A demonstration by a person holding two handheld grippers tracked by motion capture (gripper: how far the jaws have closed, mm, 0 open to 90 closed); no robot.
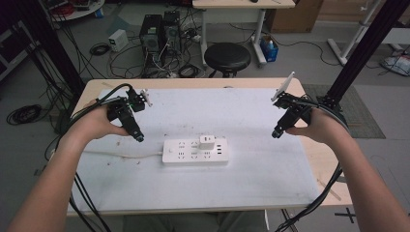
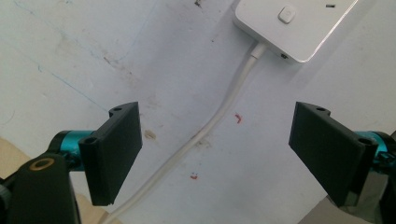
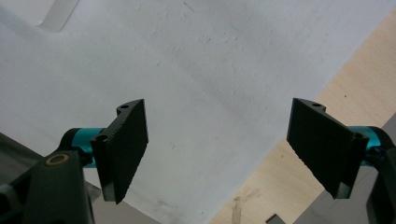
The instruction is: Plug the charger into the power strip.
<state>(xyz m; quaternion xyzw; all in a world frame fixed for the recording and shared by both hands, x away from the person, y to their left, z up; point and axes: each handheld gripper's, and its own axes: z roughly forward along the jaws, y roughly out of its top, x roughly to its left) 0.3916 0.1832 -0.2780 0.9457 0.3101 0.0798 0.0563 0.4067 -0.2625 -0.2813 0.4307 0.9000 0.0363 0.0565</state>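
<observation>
A white power strip (image 1: 195, 152) lies flat near the middle of the white sheet (image 1: 232, 108) that covers the table (image 1: 319, 159), with a small white charger (image 1: 207, 142) plugged into its top row, right of centre. The high view gives the strip whole, with its rows of sockets and its white cord (image 1: 121, 154) running off to the left along the sheet. The left gripper view shows what that view cannot: one end of the strip (image 2: 294, 25) close up, with a square button (image 2: 286, 14) on its top face and the cord (image 2: 219, 116) leaving the end wall and curving down between the two jaws, over small red marks and smudges on the sheet.

The left gripper (image 1: 138, 136) hangs just left of the strip, above the cord, its jaws spread wide and grasping nothing; the cord lies on the sheet below them, not between pads that press. The right gripper (image 1: 276, 134) is held to the right of the strip, well apart from it, near the sheet's right side. Its own view shows the jaws (image 3: 217, 149) released, wide apart and empty, over bare sheet, with the sheet's edge and the pale wood of the table (image 3: 299, 186) beyond it.

Farther out, the high view shows a black stool (image 1: 227, 56), two computer towers (image 1: 160, 33) and loose cables on the floor behind the table.
</observation>
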